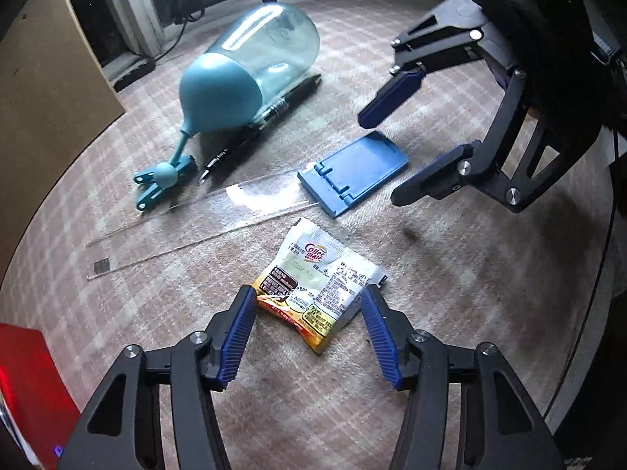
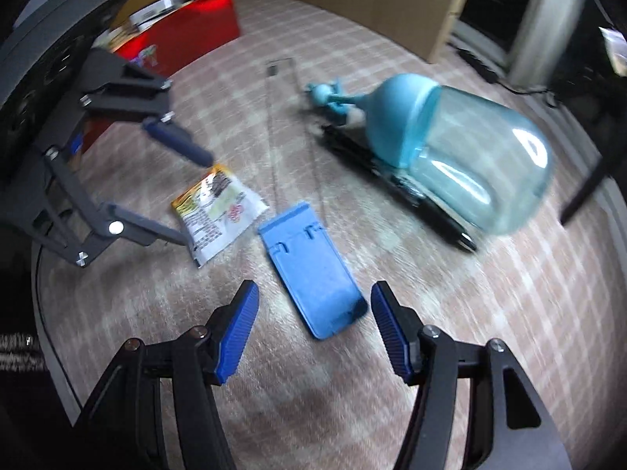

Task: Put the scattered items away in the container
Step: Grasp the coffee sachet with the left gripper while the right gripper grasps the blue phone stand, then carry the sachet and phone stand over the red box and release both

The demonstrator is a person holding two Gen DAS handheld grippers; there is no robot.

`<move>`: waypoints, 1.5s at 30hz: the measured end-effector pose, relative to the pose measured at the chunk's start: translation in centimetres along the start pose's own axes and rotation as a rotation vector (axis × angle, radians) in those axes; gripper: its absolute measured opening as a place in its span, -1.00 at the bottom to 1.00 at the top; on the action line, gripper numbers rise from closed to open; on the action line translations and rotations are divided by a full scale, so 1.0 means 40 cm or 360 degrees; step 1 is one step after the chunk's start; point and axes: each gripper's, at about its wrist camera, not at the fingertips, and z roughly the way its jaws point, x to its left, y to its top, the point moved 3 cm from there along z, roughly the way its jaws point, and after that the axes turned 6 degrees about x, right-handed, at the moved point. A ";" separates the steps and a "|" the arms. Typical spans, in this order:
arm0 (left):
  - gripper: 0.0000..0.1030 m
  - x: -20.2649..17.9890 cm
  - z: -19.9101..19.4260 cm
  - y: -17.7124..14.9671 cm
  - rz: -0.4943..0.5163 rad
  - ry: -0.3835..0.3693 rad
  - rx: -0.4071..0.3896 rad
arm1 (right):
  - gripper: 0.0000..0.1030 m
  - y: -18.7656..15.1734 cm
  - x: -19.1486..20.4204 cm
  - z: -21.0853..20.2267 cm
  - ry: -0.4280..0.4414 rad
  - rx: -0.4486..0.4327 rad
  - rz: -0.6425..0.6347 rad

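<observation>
My left gripper (image 1: pixel 307 293) is open, its fingers on either side of a Coffee-mate sachet (image 1: pixel 317 280) that lies flat on the checked cloth. My right gripper (image 2: pixel 313 293) is open just above a flat blue phone stand (image 2: pixel 313 270); the stand's near end lies between its fingertips. In the left wrist view the right gripper (image 1: pixel 376 156) hangs over the stand (image 1: pixel 352 174). In the right wrist view the left gripper (image 2: pixel 196 199) straddles the sachet (image 2: pixel 217 207). A clear ruler (image 1: pixel 196 223), a black pen (image 1: pixel 262 123) and a teal clip (image 1: pixel 160 182) lie nearby.
A blue-tinted clear jar with a teal balloon-like bulb (image 1: pixel 250 74) lies on its side at the back, against the pen. A red box (image 2: pixel 184 27) stands at the cloth's edge, also seen in the left wrist view (image 1: pixel 27 384). A cardboard panel (image 1: pixel 47 90) stands behind.
</observation>
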 end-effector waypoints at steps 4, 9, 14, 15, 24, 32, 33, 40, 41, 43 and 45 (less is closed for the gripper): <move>0.21 -0.005 0.007 0.001 0.0029 -0.0002 0.0008 | 0.16 0.000 0.005 0.015 -0.0031 0.0001 -0.0061; 0.25 -0.011 0.014 0.003 0.0055 -0.0008 0.0013 | 0.26 -0.009 0.013 0.014 -0.0040 -0.0021 -0.0074; 0.07 -0.015 0.005 -0.009 0.0036 -0.0011 -0.0019 | 0.09 -0.017 0.015 0.001 -0.0034 -0.0018 -0.0016; 0.04 -0.014 0.002 -0.013 0.0027 -0.0017 -0.0021 | 0.02 -0.018 0.010 -0.003 -0.0035 -0.0025 0.0009; 0.02 -0.019 0.001 -0.015 0.0027 -0.0027 -0.0018 | 0.04 -0.033 0.015 -0.014 -0.0019 0.0042 -0.0062; -0.26 0.002 -0.016 -0.024 -0.0097 -0.0114 -0.0068 | -0.29 -0.035 0.013 -0.022 -0.0024 0.0035 -0.0042; -0.27 0.005 -0.017 -0.025 -0.0110 -0.0117 -0.0072 | -0.29 -0.039 0.007 -0.027 0.0004 0.0036 -0.0018; -0.30 0.019 -0.051 -0.030 -0.0199 -0.0106 -0.0157 | -0.30 -0.082 -0.008 -0.069 0.0047 -0.0063 0.0153; -0.30 0.021 -0.061 -0.028 -0.0212 -0.0099 -0.0183 | -0.30 -0.090 -0.015 -0.085 0.0056 -0.0108 0.0213; -0.30 0.017 -0.087 -0.038 -0.0239 -0.0101 -0.0228 | -0.30 -0.096 -0.031 -0.120 0.0096 -0.0202 0.0315; -0.30 0.038 -0.122 -0.064 -0.0272 -0.0069 -0.0261 | -0.30 -0.094 -0.044 -0.153 0.0134 -0.0300 0.0412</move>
